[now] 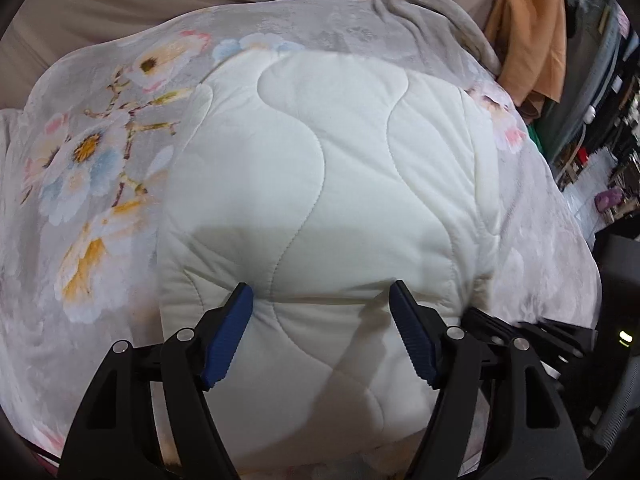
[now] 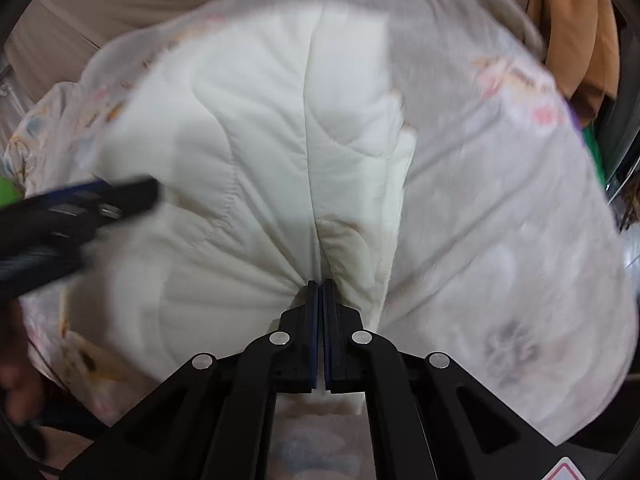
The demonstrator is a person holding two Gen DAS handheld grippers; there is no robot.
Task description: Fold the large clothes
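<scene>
A grey floral blanket [image 1: 92, 184] covers the bed and carries everything else. On it lies the task's thing, a white quilted comforter [image 1: 320, 168] with wavy stitching, already doubled into a thick pad whose near edge sits right under both cameras; in the right wrist view a long fold line runs up its middle. Beyond the blanket's far corner, an orange cloth [image 1: 528, 40] hangs at the side, apart from the work.

The step in hand looks like taking hold of the near edge for a further fold. The right hand-held gripper [image 2: 320, 284] is closed tight, its blue pads together at the near edge, and the white fabric gathers in pleats towards the tips, so it appears to have pinched a thin bit of the comforter's edge; this view is blurred, so how much cloth it holds is uncertain. The left hand-held gripper [image 1: 322, 296] stands wide, its blue pads [image 1: 228, 340] spread over the near edge with the padded fabric between them but not squeezed; its tips seem to press lightly into the quilt. It holds nothing.

The next move, I judge, calls for the left jaws to close on the edge layers level with the right grip, catching all the thickness. Then both hands can lift together and carry the near edge over to the far one, keeping it straight so the pad folds squarely.
</scene>
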